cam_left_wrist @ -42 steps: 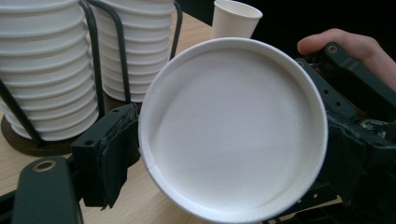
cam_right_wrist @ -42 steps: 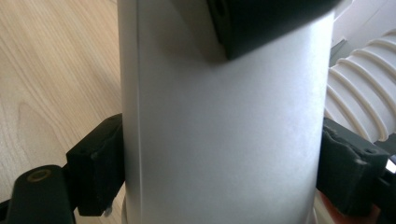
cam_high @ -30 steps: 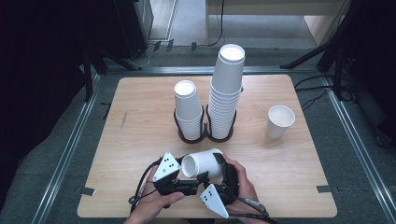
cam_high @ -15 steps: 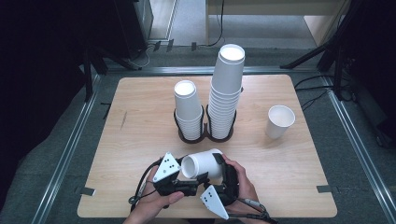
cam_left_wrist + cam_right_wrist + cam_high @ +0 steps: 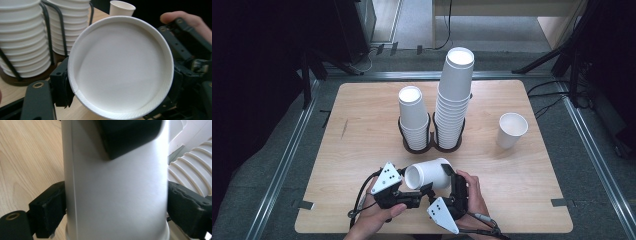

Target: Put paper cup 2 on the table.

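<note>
At the near edge of the light wooden desk (image 5: 362,130), the white paper cup (image 5: 428,174) lies on its side just above the surface, held between both tools. The left hand-held gripper (image 5: 412,192) has just been closing and now pinches the cup's rim; the right hand-held gripper (image 5: 447,181) has just been opening, its pads (image 5: 47,212) flanking the cup's wall, apparently barely pressing. I judge a handover to the left. The cup's long axis runs left-right, mouth pointing left. Farther off stand two stacks of white cups in a black wire holder (image 5: 431,142), and a lone upright white cup (image 5: 511,130) far right.
</note>
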A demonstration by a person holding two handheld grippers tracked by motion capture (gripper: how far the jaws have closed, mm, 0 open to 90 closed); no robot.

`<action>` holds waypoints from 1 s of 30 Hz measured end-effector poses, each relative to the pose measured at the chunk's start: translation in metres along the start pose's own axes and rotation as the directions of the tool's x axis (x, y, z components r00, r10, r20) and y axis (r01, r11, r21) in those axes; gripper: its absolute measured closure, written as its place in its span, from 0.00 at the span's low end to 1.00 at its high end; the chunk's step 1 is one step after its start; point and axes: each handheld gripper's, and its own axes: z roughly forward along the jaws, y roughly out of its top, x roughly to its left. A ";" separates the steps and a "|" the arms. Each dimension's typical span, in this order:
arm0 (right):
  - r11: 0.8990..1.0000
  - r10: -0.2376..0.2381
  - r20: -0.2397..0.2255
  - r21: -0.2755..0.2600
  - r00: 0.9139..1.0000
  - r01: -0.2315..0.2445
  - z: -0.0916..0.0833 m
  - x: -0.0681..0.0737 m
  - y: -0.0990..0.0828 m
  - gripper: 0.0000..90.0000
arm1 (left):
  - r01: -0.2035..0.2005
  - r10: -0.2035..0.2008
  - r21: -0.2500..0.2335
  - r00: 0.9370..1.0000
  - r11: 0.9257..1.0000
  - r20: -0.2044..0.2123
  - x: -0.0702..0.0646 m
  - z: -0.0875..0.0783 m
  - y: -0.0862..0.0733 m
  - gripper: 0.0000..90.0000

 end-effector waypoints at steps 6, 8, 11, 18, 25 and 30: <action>0.990 0.140 0.018 -0.018 0.990 -0.140 -0.007 -0.009 0.008 0.00 | 0.026 -0.027 -0.047 0.999 0.999 -0.017 0.009 -0.010 0.004 0.26; 0.982 0.190 0.010 -0.023 0.982 -0.189 -0.008 -0.011 0.011 0.00 | 0.029 -0.030 -0.064 0.999 0.998 -0.024 0.011 -0.012 0.005 0.26; 0.962 0.270 -0.006 -0.032 0.963 -0.270 -0.010 -0.014 0.014 0.00 | 0.025 -0.029 -0.102 0.999 0.995 -0.043 0.013 -0.015 0.005 0.26; 0.841 0.539 -0.038 -0.026 0.842 -0.540 -0.012 -0.025 0.018 0.00 | 0.022 -0.033 -0.171 0.997 0.985 -0.063 0.014 -0.020 0.006 0.26; 0.674 0.738 -0.036 0.001 0.673 -0.739 -0.013 -0.034 0.019 0.00 | 0.022 -0.036 -0.223 0.997 0.974 -0.061 0.015 -0.022 0.004 0.26; 0.578 0.816 -0.030 0.005 0.578 -0.816 -0.013 -0.035 0.023 0.00 | 0.028 -0.051 -0.280 0.996 0.960 -0.074 0.015 -0.024 0.004 0.26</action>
